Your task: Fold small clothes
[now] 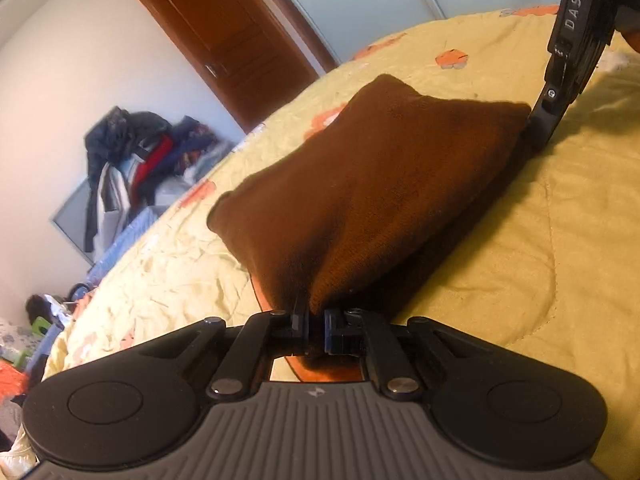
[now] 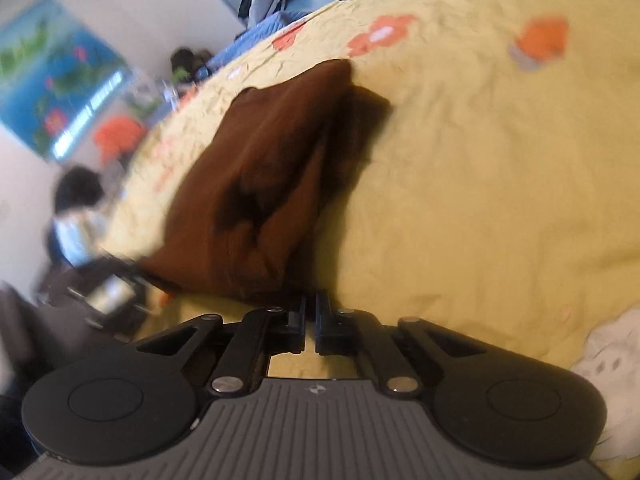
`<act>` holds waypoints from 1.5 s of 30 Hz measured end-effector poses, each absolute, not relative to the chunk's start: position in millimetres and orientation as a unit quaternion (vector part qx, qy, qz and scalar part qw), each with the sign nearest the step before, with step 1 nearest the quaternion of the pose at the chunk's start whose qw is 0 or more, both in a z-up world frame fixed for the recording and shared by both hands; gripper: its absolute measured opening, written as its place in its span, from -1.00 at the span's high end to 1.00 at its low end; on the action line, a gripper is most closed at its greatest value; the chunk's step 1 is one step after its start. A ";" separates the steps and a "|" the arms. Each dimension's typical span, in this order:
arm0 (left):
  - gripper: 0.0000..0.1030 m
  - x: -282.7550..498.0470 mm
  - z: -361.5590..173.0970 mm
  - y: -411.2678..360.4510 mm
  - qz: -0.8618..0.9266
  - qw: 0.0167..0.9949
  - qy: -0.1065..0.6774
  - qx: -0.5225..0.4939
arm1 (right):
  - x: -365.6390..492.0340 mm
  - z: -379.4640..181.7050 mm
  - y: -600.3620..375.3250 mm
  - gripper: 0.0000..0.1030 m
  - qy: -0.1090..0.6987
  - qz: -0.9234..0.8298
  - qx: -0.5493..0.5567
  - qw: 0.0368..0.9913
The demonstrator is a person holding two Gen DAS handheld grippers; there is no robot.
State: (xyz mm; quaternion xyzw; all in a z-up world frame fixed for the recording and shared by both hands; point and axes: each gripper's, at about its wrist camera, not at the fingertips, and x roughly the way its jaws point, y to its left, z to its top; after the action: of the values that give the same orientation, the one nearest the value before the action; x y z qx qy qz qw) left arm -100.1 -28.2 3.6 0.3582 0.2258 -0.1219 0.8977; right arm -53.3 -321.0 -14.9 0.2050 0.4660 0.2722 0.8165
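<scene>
Left gripper clenched on near corner of brown garment; right gripper pinching another corner, over yellow quilt.

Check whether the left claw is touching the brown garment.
Touching. The left wrist view shows the left claw shut on a corner of the brown garment, with the cloth pinched between its fingers above the yellow quilt.

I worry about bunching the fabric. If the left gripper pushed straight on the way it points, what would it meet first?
The brown garment itself: the left gripper is already shut on its near corner, and the cloth fills the line ahead, lying on the yellow quilt.
</scene>
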 end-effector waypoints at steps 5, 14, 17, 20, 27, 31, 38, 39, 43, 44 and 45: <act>0.74 -114.3 16.3 -35.5 -0.130 0.893 0.227 0.367 | -55.5 6.0 -323.8 0.31 0.443 0.253 0.195 0.838; -0.79 -95.4 30.4 -56.8 -0.196 0.898 0.220 0.326 | -24.1 51.1 -283.1 -0.31 0.365 0.303 0.195 0.858; -0.77 -64.1 16.2 -48.1 -0.206 0.902 0.289 0.248 | -1.5 22.2 -242.0 -0.18 0.419 0.311 0.150 0.840; -0.70 -60.4 28.8 -19.6 -0.209 0.911 0.317 0.157 | 1.3 6.9 -243.4 0.47 0.407 0.297 0.110 0.857; -0.72 -51.3 49.0 82.1 -0.202 0.896 0.364 -0.152 | -30.2 23.7 -310.8 -0.77 0.404 0.267 0.234 0.843; -0.64 -23.0 12.6 97.2 -0.224 0.827 0.423 -0.296 | -18.8 -10.2 -306.6 -0.47 0.484 0.289 0.277 0.778; 0.57 -28.0 26.0 76.5 -0.224 0.827 0.451 -0.252 | -17.6 -3.5 -282.2 0.49 0.482 0.320 0.220 0.785; 0.57 -29.8 24.4 80.0 -0.220 0.830 0.455 -0.237 | -21.8 6.0 -282.4 0.52 0.472 0.321 0.196 0.797; 0.55 -36.2 20.7 73.7 -0.202 0.850 0.450 -0.186 | -24.2 -0.6 -281.4 0.63 0.467 0.301 0.113 0.823; 0.52 -40.8 26.5 71.4 -0.195 0.855 0.448 -0.174 | -24.6 -2.1 -284.0 0.57 0.466 0.301 0.126 0.822; 0.47 -48.8 33.3 69.6 -0.186 0.863 0.441 -0.159 | -25.9 -0.2 -285.1 0.26 0.469 0.297 0.134 0.821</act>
State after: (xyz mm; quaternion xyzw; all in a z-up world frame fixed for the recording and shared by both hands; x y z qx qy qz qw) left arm -48.8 69.6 33.3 -0.1590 0.4411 -0.1861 0.8634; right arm -25.9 -285.1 -0.2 0.1344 0.4689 0.2972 0.8208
